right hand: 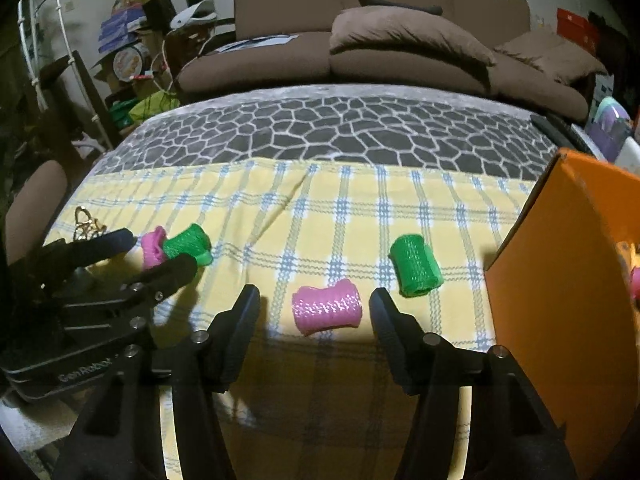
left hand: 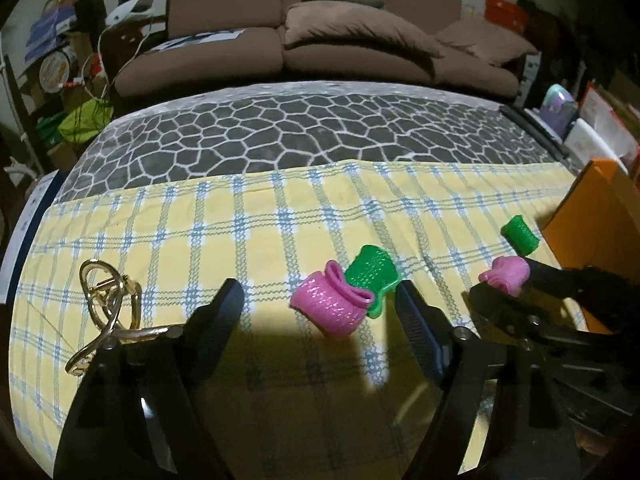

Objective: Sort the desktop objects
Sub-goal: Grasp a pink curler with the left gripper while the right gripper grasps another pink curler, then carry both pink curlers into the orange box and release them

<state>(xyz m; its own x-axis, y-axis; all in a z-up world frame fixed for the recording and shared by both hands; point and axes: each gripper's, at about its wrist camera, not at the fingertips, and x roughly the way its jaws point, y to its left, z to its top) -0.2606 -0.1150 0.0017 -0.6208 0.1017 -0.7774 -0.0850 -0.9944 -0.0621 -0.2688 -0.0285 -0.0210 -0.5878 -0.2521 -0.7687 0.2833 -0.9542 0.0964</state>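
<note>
Where tongs (right hand: 314,304) gape, ribbed pink roller (right hand: 326,310)

One readable mark only: pale lettering on the black body of the left gripper (right hand: 154,254), seen in the right wrist view, near its lower left edge. Looks like "Gen Robot", but it's blurred, so the spelling is not certain. Boxes and papers in the clutter (right hand: 128,46) by the sofa (right hand: 380,36) carry print, all too small and blurred to read. Left wrist view: no legible text.
</note>
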